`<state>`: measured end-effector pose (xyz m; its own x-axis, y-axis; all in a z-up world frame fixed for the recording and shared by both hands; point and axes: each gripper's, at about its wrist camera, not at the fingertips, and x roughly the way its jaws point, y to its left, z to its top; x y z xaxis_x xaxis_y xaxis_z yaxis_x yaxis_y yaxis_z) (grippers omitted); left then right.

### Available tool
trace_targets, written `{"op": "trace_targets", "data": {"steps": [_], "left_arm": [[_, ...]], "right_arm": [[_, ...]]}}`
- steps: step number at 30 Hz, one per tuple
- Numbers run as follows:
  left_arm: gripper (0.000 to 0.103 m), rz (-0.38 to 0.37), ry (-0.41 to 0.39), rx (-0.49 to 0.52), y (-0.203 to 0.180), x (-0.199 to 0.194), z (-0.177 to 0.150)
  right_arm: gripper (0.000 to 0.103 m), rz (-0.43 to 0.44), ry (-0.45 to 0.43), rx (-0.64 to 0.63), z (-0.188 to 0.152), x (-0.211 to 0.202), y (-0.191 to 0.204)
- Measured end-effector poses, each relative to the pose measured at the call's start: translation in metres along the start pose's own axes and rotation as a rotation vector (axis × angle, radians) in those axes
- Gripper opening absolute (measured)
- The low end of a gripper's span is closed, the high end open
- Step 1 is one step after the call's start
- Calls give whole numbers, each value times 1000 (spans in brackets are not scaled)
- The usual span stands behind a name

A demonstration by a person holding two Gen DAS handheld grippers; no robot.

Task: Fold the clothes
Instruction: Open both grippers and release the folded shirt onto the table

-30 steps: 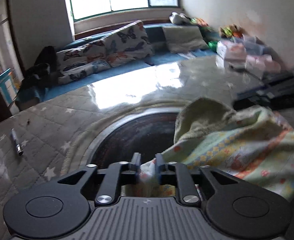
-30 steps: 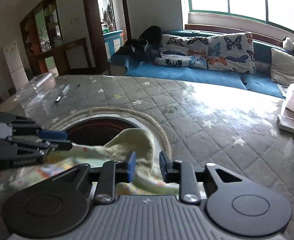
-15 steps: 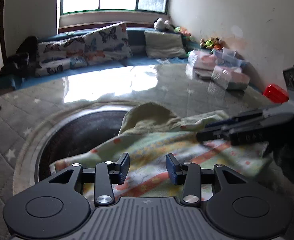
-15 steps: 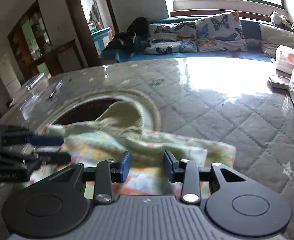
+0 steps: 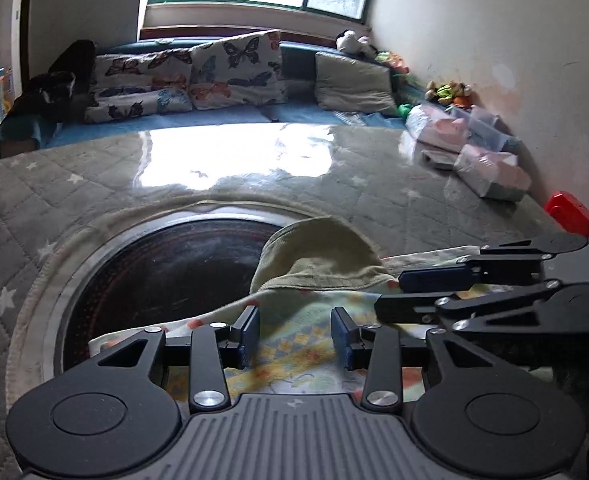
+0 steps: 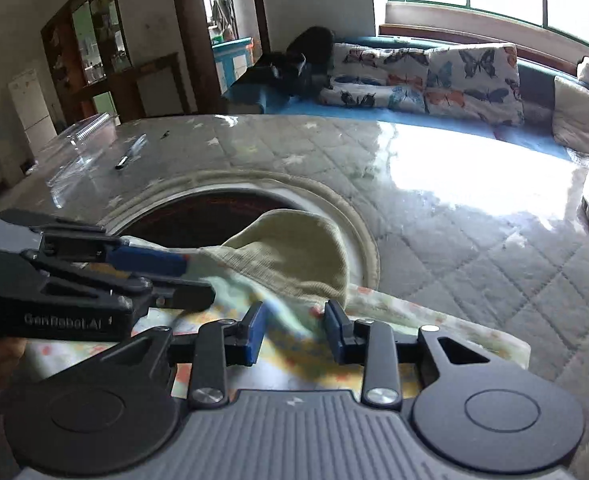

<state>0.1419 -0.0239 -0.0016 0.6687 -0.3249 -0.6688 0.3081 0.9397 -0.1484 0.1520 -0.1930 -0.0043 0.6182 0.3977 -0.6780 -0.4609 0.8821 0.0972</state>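
Observation:
A small patterned garment point(image 5: 286, 308) with a pale green hood point(image 5: 318, 252) lies flat on the quilted table, partly over a round dark inset point(image 5: 166, 272). My left gripper point(image 5: 294, 332) hovers low over the near part of the cloth. It is open, and its pads do not pinch the fabric. My right gripper point(image 6: 294, 328) sits just in front of the hood point(image 6: 290, 252), over the garment point(image 6: 434, 324). Its jaws are closing slightly with a ridge of cloth between them, but the pads do not press on it. Each gripper appears in the other's view: right gripper point(image 5: 390, 292), left gripper point(image 6: 198, 278).
Wrapped packages point(image 5: 486, 172) and a red object point(image 5: 572, 212) line the table's right edge by the wall. A pen point(image 6: 128, 156) and clear plastic point(image 6: 86, 136) lie at the far left. A sofa with butterfly cushions point(image 5: 214, 76) runs behind the table point(image 5: 374, 200).
My left gripper let go of the cloth edge it pinched, opened, and shifted right over the garment. My right gripper dropped closer to the cloth. The garment now lies flatter.

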Motion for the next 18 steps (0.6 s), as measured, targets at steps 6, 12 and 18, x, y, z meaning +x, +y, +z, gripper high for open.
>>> {"op": "trace_targets", "data": {"steps": [6,12,18], "left_arm": [[43,25,-12,5,-1,-1,-1],[43,-2,-50,23,-9,-28,-9],[43,7,-62,87,-21,-49,-36]], "right_arm": [[33,1,-6,4,3,-6,1],[33,53,-23,-56,-4,-30,22],[35,73,-14,-111,-29,-42,44]]}}
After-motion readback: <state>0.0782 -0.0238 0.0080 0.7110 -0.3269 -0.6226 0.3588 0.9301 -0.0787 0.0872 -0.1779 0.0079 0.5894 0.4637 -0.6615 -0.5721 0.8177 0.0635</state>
